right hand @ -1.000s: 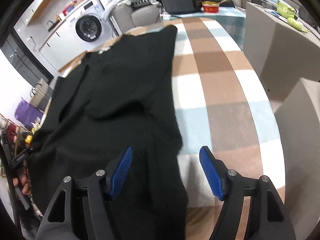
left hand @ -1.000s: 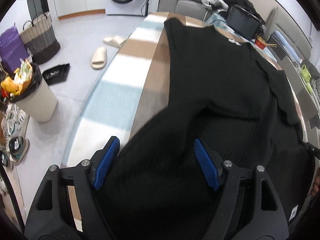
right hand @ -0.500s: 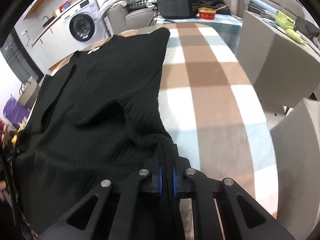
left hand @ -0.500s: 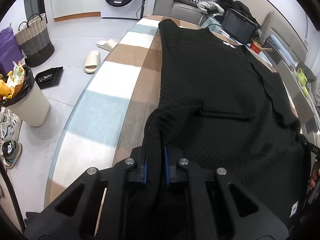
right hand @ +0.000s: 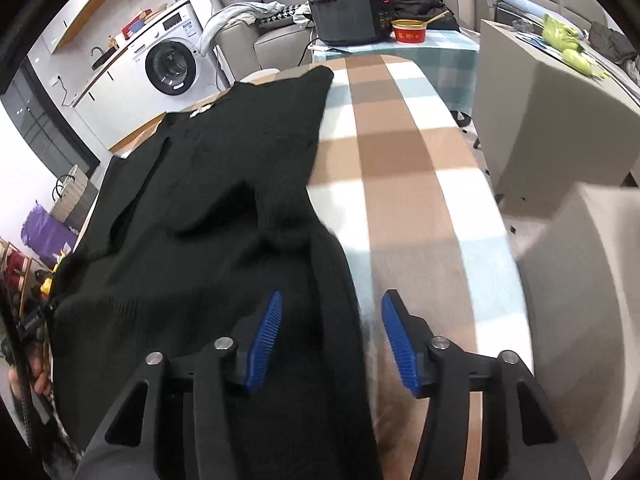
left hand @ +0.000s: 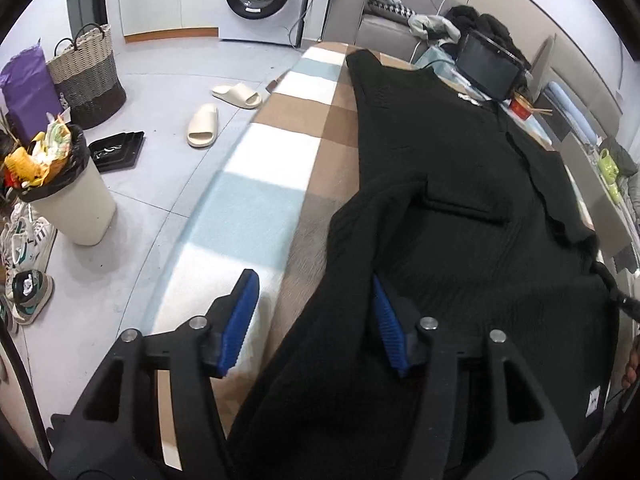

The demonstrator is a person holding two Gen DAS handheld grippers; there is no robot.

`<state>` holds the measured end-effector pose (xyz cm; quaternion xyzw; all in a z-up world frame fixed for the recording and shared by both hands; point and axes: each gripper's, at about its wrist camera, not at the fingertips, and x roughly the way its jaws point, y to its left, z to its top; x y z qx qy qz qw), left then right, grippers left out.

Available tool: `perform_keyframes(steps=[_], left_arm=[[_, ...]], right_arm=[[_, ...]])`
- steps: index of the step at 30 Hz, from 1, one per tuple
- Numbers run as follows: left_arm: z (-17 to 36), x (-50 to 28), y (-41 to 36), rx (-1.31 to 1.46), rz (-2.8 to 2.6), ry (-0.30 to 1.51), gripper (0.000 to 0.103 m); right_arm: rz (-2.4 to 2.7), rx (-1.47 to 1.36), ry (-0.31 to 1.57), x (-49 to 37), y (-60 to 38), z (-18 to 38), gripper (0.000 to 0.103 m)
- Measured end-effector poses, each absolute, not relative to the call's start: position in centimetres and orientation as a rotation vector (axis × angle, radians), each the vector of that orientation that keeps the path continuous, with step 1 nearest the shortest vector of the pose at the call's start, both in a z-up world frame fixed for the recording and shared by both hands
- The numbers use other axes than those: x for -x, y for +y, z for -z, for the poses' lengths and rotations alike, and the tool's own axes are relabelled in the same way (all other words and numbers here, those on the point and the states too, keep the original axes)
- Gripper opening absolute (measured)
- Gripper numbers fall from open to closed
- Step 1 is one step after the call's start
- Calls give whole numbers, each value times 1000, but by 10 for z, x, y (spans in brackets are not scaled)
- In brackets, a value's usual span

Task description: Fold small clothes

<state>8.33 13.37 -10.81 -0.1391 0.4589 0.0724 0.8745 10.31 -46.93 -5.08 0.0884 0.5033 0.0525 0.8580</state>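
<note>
A black knit garment (left hand: 460, 200) lies spread along a table covered with a checked brown, white and blue cloth (left hand: 256, 200). It also shows in the right wrist view (right hand: 208, 208). My left gripper (left hand: 312, 320) is open, its blue pads standing either side of the garment's left near edge, which lies loosely between them. My right gripper (right hand: 332, 340) is open as well, with the garment's right near edge lying between its blue pads. The near hem drapes over both grippers' bodies.
A black appliance (right hand: 348, 20) and a red bowl (right hand: 408, 32) stand at the table's far end. On the floor to the left are a full bin (left hand: 60, 192), slippers (left hand: 204, 124) and a basket (left hand: 88, 76). Grey furniture (right hand: 560, 128) is at right.
Half a second ago both grippers were shut on the garment's near edges. Both have since opened, and the fabric lies loose between the pads.
</note>
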Motion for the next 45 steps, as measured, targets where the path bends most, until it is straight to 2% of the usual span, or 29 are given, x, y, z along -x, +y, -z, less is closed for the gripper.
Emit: perform_keyframes(steps=[2, 4, 14, 23, 26, 27, 29, 30, 31, 33, 40, 45], left_arm=[[105, -70, 135, 294, -159, 949, 62], [102, -55, 134, 283, -161, 930, 65], [111, 2, 114, 236, -112, 930, 65], [118, 2, 111, 220, -110, 924, 65], [118, -9, 111, 204, -115, 927, 61], [119, -11, 110, 196, -117, 927, 59], [118, -14, 109, 182, -111, 923, 43], [118, -16, 108, 176, -104, 924, 26], [117, -16, 108, 177, -96, 930, 12], [114, -14, 111, 214, -65, 923, 7], [98, 23, 116, 257, -32, 864, 6], [69, 32, 116, 266, -6, 783, 6]], right_arm=[[-106, -184, 1056, -84, -474, 51, 62], [-109, -175, 1056, -66, -476, 53, 62], [-154, -170, 1015, -9, -482, 62, 63], [-215, -123, 987, 1, -475, 71, 60], [-210, -109, 989, -5, -471, 73, 57], [-210, -103, 991, -6, -470, 73, 51], [-207, -73, 988, -8, -466, 73, 33], [-208, -59, 988, -10, -463, 73, 16], [-215, -59, 987, -12, -463, 73, 7], [-244, -71, 974, -10, -462, 70, 5], [-309, -138, 992, 20, -479, 63, 4], [-421, -274, 841, 37, -490, 35, 4]])
